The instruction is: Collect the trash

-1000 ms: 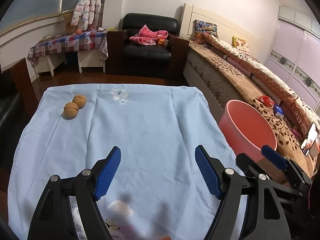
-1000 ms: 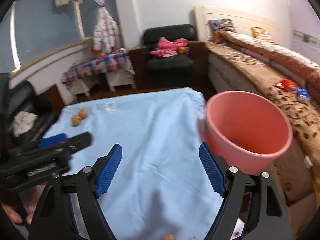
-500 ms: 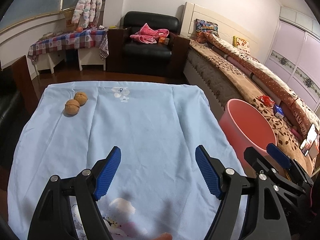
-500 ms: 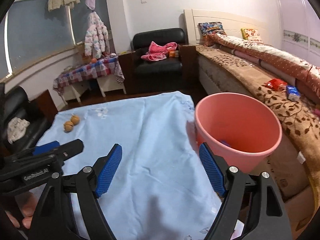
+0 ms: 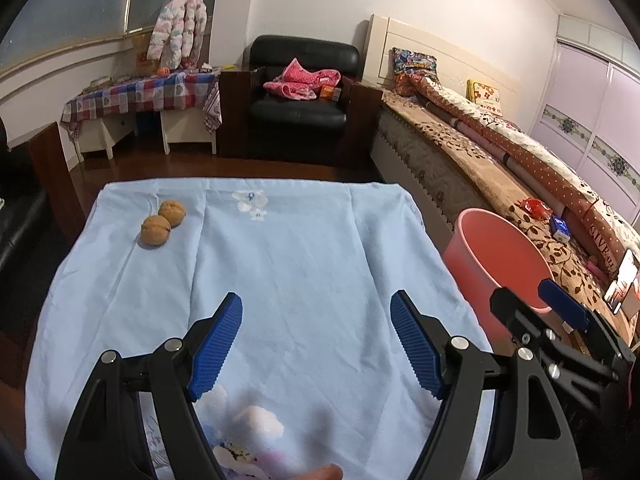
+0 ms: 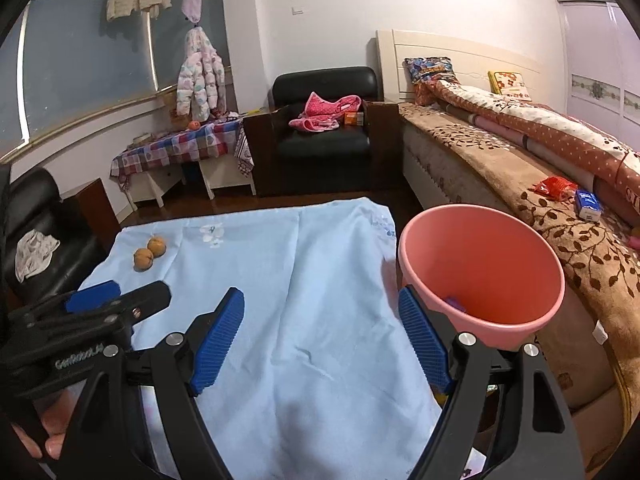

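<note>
Lower centre of both views: two wide-open claws, nothing gripped.

Both the left gripper [image 5: 316,344] and right gripper [image 6: 322,340] are held spread over the blue cloth [image 5: 280,272]. Two walnuts [image 5: 162,222] are seen touching at the upper left, well apart from the pink bucket [image 6: 480,268] at right, where a purple scrap [image 6: 454,303] is spotted inside.

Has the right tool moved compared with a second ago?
Yes. In the left wrist view the right tool sits lower and nearer than before against the pink bucket, so it has pulled back toward the person, jaws open and empty.
</note>
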A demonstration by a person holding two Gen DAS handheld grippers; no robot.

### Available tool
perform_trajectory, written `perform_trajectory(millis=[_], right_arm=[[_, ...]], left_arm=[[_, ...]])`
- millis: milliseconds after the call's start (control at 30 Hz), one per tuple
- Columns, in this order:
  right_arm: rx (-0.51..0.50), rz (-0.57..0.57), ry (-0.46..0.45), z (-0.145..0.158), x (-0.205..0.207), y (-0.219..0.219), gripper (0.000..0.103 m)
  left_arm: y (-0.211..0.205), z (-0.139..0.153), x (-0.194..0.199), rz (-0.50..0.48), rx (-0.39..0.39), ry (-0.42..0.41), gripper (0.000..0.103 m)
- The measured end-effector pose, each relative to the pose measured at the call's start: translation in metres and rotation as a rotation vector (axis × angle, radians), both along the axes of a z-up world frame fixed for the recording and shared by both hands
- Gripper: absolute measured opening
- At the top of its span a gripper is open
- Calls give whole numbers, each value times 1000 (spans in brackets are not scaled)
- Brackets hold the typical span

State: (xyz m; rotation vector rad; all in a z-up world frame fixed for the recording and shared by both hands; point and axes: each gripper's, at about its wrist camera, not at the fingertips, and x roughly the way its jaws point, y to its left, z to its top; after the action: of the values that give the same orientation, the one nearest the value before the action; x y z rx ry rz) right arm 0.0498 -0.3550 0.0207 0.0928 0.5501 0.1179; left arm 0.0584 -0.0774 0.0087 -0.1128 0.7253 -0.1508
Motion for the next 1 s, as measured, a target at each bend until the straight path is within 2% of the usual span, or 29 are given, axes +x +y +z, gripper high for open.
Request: perform_trajectory(millis=[267,500,667,1000], right_arm=[[7,11,-45,13,9,1,80],[-7,8,-62,19,15,3,80],[-15,4,-57,21,22,5,80],[-5,-7,-32,18,32,3,80]], left_arm=[[0,14,3,-19,15,-56,75],[5,21,11,-19,0,-73,73],[7,28,22,-31,-29,-72,71],[-2,37,36,-62,-24,-100,69]])
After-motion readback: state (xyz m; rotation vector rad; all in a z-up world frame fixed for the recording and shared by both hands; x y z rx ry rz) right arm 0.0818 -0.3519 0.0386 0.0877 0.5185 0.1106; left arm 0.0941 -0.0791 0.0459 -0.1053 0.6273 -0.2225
